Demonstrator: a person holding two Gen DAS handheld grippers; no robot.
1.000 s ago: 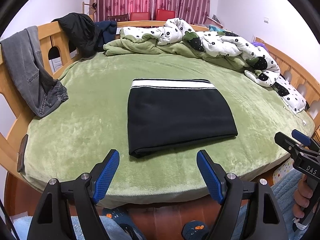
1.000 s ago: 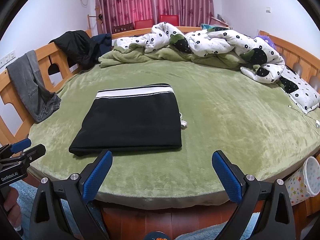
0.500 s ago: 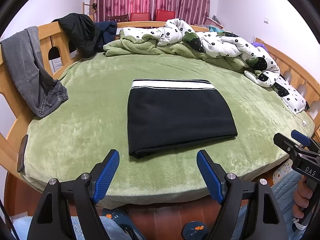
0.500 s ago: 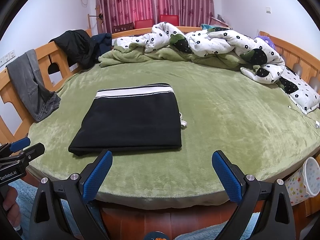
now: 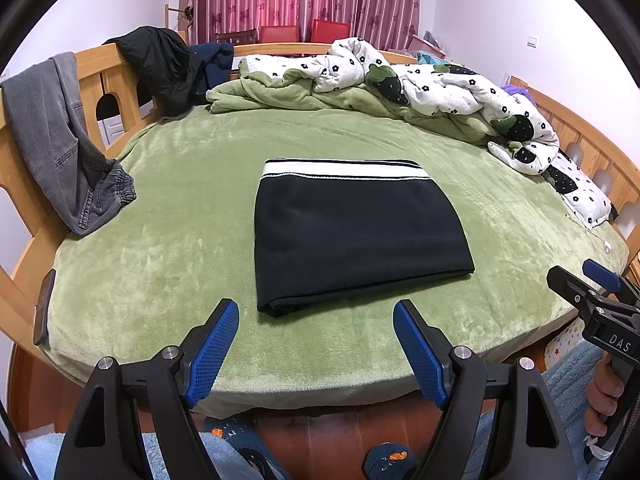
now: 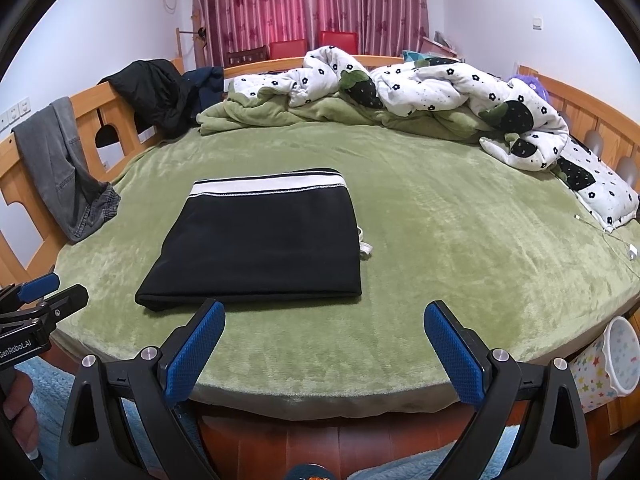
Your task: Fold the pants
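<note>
Pants (image 5: 356, 232) folded rectangular, plush green blanket (image 5: 160, 264)

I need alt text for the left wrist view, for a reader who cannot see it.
Black pants with a white striped waistband lie folded into a neat rectangle on a green plush bed cover. The open left hand-held gripper hovers at the bed's near edge, touching nothing. Grey jeans hang over the wooden bed rail at left.

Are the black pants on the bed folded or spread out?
Folded. The pants lie as a compact rectangle, layered fold edge at the near side, white waistband stripe along the far edge.
</note>
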